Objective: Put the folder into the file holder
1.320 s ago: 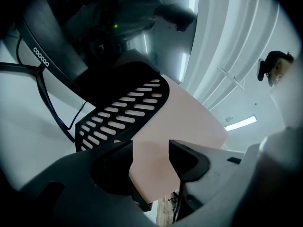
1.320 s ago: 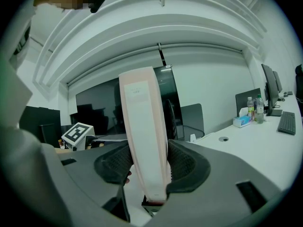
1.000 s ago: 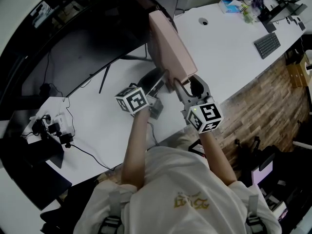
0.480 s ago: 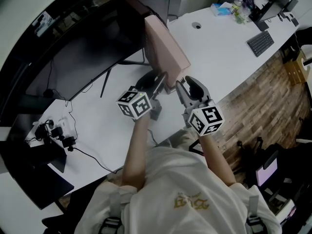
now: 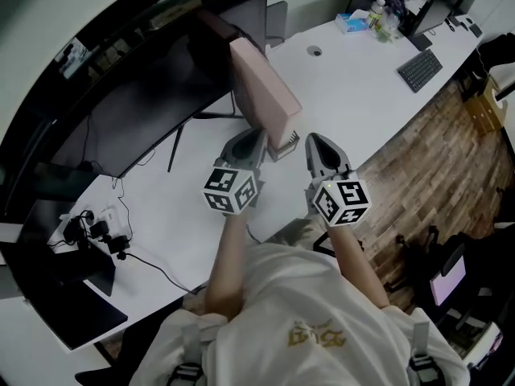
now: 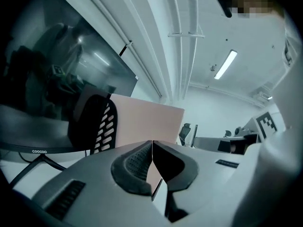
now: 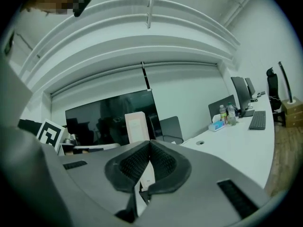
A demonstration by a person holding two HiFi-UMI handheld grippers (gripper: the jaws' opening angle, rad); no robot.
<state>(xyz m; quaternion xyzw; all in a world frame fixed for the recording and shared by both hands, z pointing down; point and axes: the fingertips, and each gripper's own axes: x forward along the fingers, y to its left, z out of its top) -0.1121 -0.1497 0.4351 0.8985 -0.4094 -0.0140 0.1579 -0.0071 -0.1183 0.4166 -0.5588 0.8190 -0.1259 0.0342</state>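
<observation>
We are judging the folder [image 5: 261,95] seated in the file holder [image 6: 100,124]; left gripper [image 6: 152,148] and right gripper [image 7: 148,148] are just finishing closing, empty; only withdrawing remains.

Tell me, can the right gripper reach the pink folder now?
Probably yes: the right gripper is close to the folder with nothing between them, though its jaws have just closed, empty.

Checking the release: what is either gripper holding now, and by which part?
Nothing. The left gripper and the right gripper have just closed with nothing between their jaws. The pink rectangular folder stands in the black mesh file holder.
</observation>
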